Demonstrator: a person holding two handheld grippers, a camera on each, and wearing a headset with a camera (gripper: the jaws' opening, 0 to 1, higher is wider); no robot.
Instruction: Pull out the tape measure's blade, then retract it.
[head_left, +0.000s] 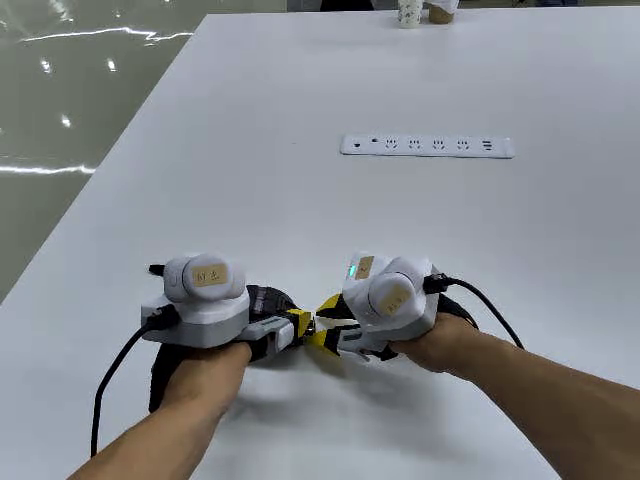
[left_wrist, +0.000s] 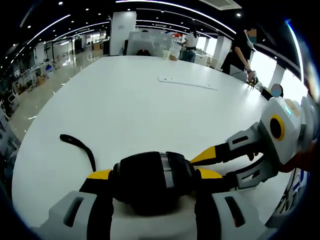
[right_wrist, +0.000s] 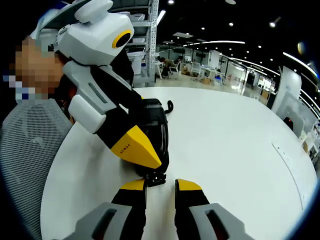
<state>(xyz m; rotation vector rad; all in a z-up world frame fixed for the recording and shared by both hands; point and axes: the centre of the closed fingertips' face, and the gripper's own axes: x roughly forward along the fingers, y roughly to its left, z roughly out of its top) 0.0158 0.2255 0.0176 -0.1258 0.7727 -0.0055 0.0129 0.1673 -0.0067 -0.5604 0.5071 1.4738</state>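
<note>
Broad, glossy white worktop (head_left: 300, 150) underneath everything, stretching away to a far edge. Well up it, flat and well apart from the rest, a long white plastic power strip (head_left: 427, 146) with a row of sockets.

Near the front edge, gripped in a bare hand, the white-shelled left claw (head_left: 285, 318) with black jaws and yellow tips. Clamped on the round black tape measure (left_wrist: 152, 182), one jaw on either side of its case. Opposite it, tip to tip in the other hand, the matching white-shelled right claw (right_wrist: 155, 187). Jaws parted by a narrow gap and aimed straight at the case.

Tape measure down at worktop level between the two hands, wedged in the left claw. From the case, a thin black wrist strap (left_wrist: 80, 145) curling over the white surface.

Smallest of all, the dark metal end hook of the blade (right_wrist: 156, 178), snug against the mouth of the case. Right at the opening of the right claw's gap, closer to one yellow tip than the other. Cannot tell whether either tip touches it.
</note>
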